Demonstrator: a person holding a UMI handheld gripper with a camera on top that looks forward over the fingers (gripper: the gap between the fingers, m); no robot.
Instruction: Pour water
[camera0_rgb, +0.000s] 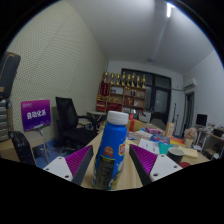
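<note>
Gripper: the gripper (110, 165) points forward over a wooden table (150, 172), its two fingers rising from the bottom of the view.
Pads: a magenta pad (76, 160) lines the inner face of the left finger, and a matching pad (146, 162) lines the right one.
Jaws: partly spread, with a bottle between them. The left pad lies against the bottle's side; on the right a thin gap seems to show beside the bottle, so whether both pads press on it cannot be told.
Bottle: the bottle (111, 152) stands upright between the fingers, clear in its lower part, with a blue cap (118, 117) on top. Its base is hidden below the fingers, so whether it rests on the table or is lifted cannot be told.
Label: a blue and white label (113, 140) wraps the upper body of the bottle. Its print is too small to read.
Sign: a purple sign (35, 113) stands well to the left, beyond the fingers. It bears white characters that cannot be made out.
Table things: small items crowd the table to the right, past the right finger, among them an orange container (168, 129). None carries readable writing.
Room: a black office chair (69, 120) sits behind the bottle to the left. A wooden shelf (126, 95) with rows of golden objects stands against the far wall.
</note>
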